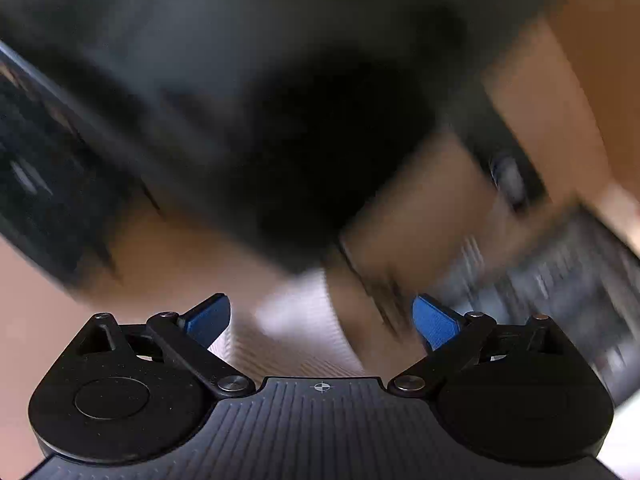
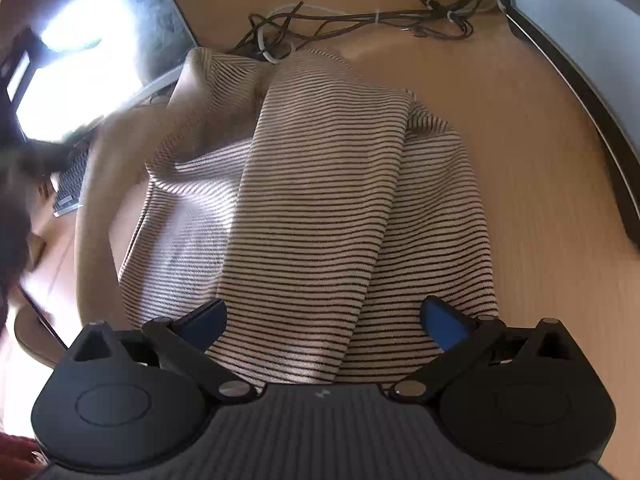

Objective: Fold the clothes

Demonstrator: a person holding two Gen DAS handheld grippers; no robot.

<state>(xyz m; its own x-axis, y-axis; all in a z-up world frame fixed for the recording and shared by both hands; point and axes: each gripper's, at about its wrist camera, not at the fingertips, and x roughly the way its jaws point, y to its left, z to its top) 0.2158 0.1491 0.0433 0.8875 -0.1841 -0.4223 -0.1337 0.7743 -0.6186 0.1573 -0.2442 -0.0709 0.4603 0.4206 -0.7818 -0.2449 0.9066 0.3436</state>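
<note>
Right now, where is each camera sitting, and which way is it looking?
Left wrist view: sits on the left gripper, looking forward along its open blue fingers; very blurred, showing a large dark shape, the tan wooden table and a bit of the black-and-white striped cloth.
Right wrist view: sits on the right gripper, looking down over its open blue fingers at the striped cloth lying partly folded, with a tangle of dark cables beyond.
Shared: the striped cloth and the table. No hand is clearly visible.

No readable text, label, brand or number shows in either wrist view.
</note>
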